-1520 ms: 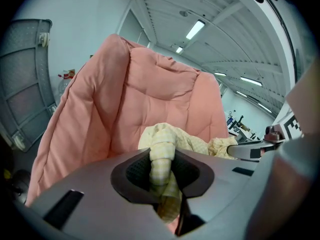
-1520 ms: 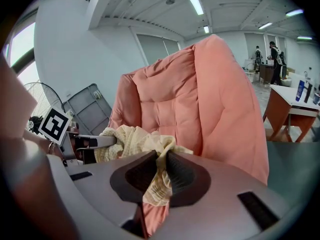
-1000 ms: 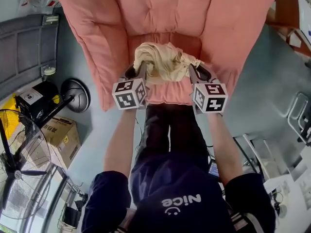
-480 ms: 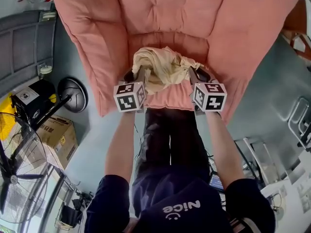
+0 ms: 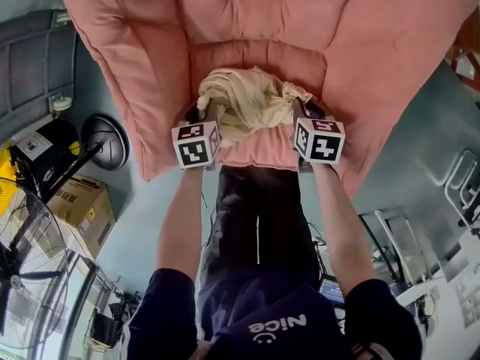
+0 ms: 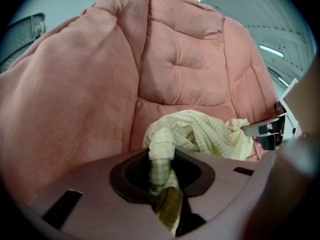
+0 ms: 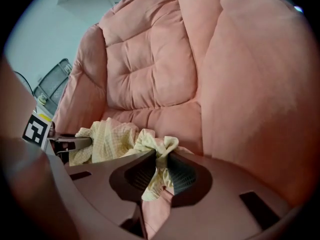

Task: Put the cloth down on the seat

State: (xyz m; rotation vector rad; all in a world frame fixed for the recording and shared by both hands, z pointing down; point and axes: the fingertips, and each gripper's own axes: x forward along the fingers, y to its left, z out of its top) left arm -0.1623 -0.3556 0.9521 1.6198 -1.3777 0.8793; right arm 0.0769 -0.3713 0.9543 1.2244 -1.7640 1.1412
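Note:
A crumpled pale-yellow checked cloth [image 5: 247, 105] lies bunched on the front of the pink armchair's seat [image 5: 262, 150], stretched between both grippers. My left gripper [image 5: 204, 112] pinches the cloth's left end. Its jaws are opening, with a rolled strand of the cloth [image 6: 161, 156] still filling the gap between them. My right gripper [image 5: 307, 111] is shut on the cloth's right corner [image 7: 159, 166]. In the left gripper view the cloth bundle [image 6: 210, 131] rests on the seat [image 6: 165, 111], with the right gripper's tip [image 6: 265, 130] beyond it. The right gripper view shows the cloth bundle [image 7: 107, 136] beside the left gripper's tip [image 7: 70, 144].
The armchair's padded back [image 5: 255, 13] and thick arms [image 5: 135, 88] wrap round the seat. The person's legs [image 5: 255, 216] stand against its front edge. On the floor to the left are a cardboard box [image 5: 79, 208], a standing fan [image 5: 22, 276] and a round black base [image 5: 105, 141]. Metal frames [image 5: 461, 193] stand on the right.
Both grippers and the cloth have shifted slightly upward and forward over the seat. The cloth stays held at both ends and has settled lower on the cushion.

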